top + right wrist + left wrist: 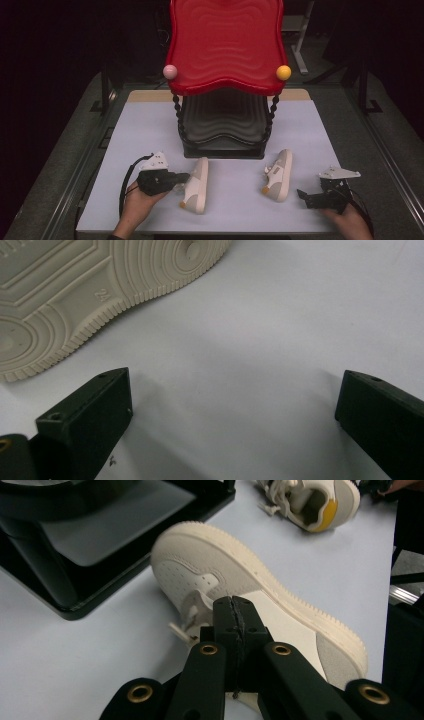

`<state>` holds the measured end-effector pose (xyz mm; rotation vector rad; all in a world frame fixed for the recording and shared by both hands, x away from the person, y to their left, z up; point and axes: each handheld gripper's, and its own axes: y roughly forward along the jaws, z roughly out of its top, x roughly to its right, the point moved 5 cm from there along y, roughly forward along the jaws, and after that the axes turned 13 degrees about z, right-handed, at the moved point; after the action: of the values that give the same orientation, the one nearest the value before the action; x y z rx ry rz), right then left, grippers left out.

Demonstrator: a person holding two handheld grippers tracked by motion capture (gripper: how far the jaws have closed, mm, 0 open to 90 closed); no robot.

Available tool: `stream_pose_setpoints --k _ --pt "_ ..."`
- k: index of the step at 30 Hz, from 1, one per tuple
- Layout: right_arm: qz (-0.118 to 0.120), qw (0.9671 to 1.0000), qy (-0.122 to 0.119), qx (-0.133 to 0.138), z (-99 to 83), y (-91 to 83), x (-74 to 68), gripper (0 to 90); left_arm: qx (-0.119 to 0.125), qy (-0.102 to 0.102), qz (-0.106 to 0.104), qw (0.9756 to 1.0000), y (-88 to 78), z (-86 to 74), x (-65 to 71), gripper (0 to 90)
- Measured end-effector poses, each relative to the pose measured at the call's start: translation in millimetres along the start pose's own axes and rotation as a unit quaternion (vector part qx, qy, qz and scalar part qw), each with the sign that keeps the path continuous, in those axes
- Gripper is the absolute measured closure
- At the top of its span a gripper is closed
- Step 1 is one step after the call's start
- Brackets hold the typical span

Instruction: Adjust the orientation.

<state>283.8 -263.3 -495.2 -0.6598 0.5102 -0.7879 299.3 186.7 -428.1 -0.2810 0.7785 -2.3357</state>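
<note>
Darkness is surrounding the pale desk (150, 125), where a red-topped shoe rack (225, 45) is standing at the back. Two cream sneakers are lying on their sides before it. The left gripper (234, 605), jaws pressed together, is nosing against the near sneaker (260, 595) by its laces, apparently pinching nothing. The right gripper (230, 405) is waiting with jaws wide apart beside the other sneaker (75, 295), sole facing it. Judging by this, the left should open first, then close around the collar before lifting toward the rack.
</note>
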Motion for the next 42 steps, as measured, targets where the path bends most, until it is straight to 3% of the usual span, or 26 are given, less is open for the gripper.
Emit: stream_pose_setpoints --k 10,18,26,42 --pt "0.0 1.0 0.0 0.0 0.0 0.0 0.0 1.2 -0.002 -0.003 -0.008 1.0 5.4 -1.1 5.0 89.7" --pt "0.0 1.0 0.0 0.0 0.0 0.0 0.0 1.2 0.007 0.001 -0.023 0.9997 10.7 8.5 13.4 89.8" --pt "0.0 1.0 0.001 0.0 0.0 0.0 -0.1 1.2 0.013 0.012 -0.037 0.9992 20.8 20.1 26.8 89.9" --pt "0.0 1.0 0.001 0.001 0.0 0.0 -0.1 1.2 -0.004 0.047 -0.059 0.9971 56.6 36.4 60.3 89.9"
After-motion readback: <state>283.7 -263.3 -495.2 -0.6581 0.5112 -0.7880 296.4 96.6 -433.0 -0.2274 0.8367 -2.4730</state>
